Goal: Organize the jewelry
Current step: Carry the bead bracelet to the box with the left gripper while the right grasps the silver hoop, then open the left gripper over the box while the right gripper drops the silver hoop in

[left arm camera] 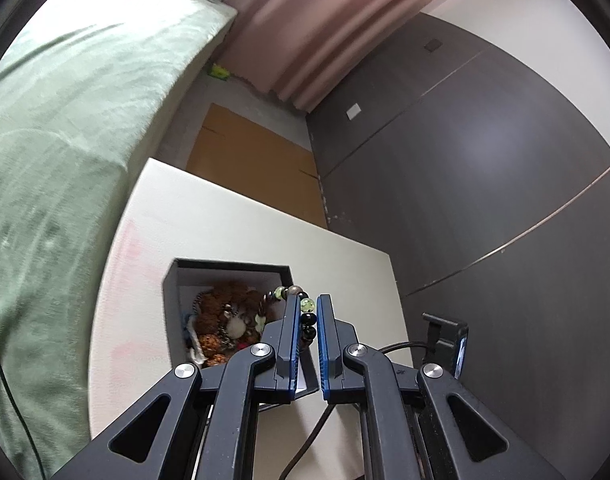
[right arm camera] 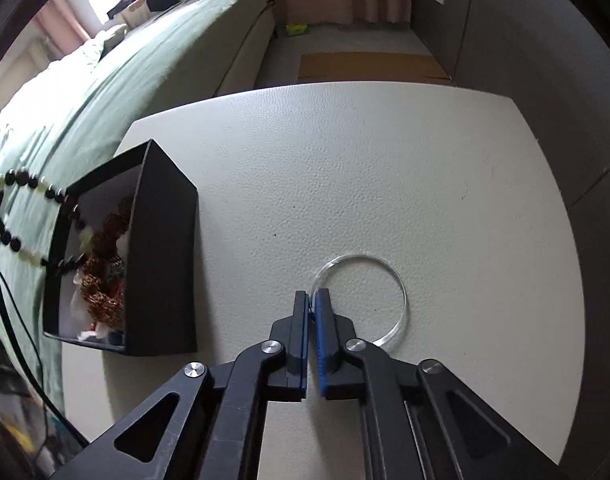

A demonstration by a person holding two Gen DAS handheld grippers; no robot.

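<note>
Clear bangle (right arm camera: 361, 298) pinched by right tongs (right arm camera: 314, 300) (on the table (right arm camera: 385, 160)).

surface: white table (right arm camera: 385, 184) (pebbled top) | on it: black box (right arm camera: 165, 272), clear bangle (right arm camera: 401, 280)
</note>
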